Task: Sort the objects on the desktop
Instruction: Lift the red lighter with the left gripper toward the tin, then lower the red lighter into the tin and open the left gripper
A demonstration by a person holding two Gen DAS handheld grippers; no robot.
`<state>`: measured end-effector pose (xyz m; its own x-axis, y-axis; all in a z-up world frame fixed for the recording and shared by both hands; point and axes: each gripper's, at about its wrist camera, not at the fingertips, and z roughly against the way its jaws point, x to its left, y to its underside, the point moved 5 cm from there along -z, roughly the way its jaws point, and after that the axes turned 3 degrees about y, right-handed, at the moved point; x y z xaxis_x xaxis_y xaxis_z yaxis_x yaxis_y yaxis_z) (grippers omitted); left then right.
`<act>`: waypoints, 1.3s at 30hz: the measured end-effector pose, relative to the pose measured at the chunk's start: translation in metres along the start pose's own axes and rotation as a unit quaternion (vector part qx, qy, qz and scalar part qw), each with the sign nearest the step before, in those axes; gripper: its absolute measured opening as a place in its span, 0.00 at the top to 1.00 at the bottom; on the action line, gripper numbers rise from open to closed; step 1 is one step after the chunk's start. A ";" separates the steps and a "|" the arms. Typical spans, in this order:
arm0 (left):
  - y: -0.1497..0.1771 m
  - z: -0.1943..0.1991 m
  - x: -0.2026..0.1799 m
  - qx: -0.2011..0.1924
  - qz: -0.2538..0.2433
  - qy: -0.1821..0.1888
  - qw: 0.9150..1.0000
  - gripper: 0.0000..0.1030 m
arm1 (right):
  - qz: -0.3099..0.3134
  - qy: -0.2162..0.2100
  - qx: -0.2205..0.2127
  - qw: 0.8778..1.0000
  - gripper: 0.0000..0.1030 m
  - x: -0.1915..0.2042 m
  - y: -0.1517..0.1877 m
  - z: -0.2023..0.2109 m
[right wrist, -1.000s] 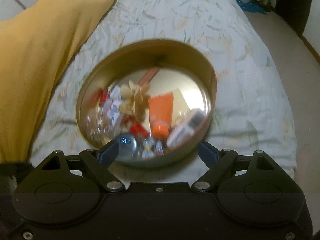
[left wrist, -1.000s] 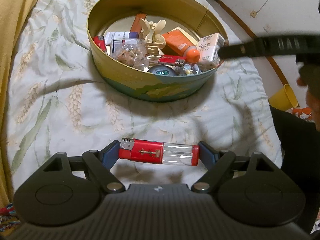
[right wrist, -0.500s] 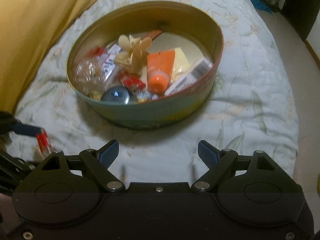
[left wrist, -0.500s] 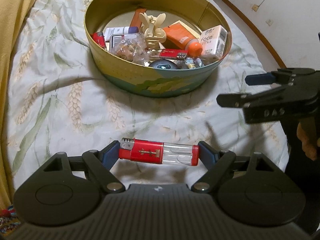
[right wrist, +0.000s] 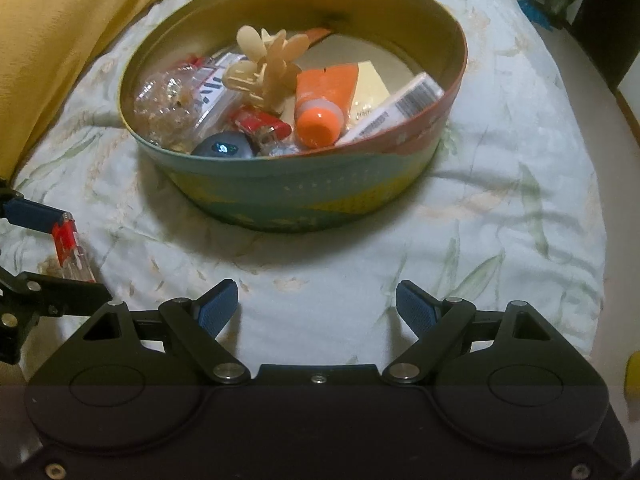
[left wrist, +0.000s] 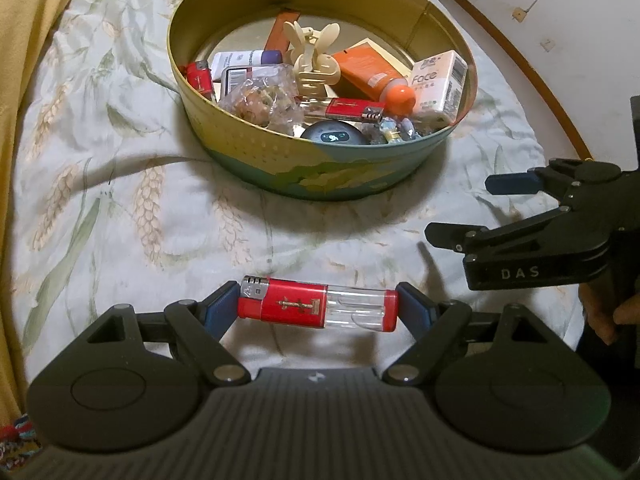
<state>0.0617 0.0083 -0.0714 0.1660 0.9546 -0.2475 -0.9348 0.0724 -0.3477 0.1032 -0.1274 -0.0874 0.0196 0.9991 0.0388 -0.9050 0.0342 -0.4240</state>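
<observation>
The left gripper (left wrist: pixel 319 310) holds a red and clear lighter (left wrist: pixel 318 310) crosswise between its jaws, one blue pad pressing on the metal head and the other on the red base, so the jaws are closed on the ends of it. The lighter is lifted above the bed (left wrist: pixel 120 184), which has a pale cover printed with wheat and leaves, and it is on the near side of the round tin (left wrist: pixel 320 178), apart from it. The right gripper (right wrist: pixel 317 306) has its jaws wide apart with nothing between them; it is over the near part of the bed, pointing at the tin, and in the left wrist view it appears at the right edge, beside the tin. The tin stands near the middle of the bed and is already full of small things: a cream hair claw (left wrist: pixel 314 62), an orange tube (left wrist: pixel 374 78) with an orange cap, a white box (left wrist: pixel 438 82) with the word "Face", a second red lighter (left wrist: pixel 348 109) lying flat, a third red lighter (left wrist: pixel 199 79) leaning at the left wall, a clear bag (left wrist: pixel 260 98) of small pieces, and a round grey device (left wrist: pixel 335 135) at the near wall. A yellow cloth (right wrist: pixel 60 40) lies along the far left edge of the bed.
</observation>
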 end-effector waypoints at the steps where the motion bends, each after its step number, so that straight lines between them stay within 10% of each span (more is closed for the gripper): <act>1: 0.000 -0.001 0.000 0.001 0.000 0.000 1.000 0.19 | -0.001 0.001 0.002 1.000 0.17 -0.001 0.001 -0.002; 39: -0.088 0.058 0.004 -0.122 -0.052 -0.057 0.990 0.19 | 0.002 0.019 -0.041 0.999 0.00 -0.006 0.024 -0.031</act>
<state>0.1264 0.0222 0.0108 0.2089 0.9727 -0.1007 -0.8089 0.1141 -0.5767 0.0942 -0.1321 -0.1262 0.0346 0.9994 0.0032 -0.8676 0.0316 -0.4962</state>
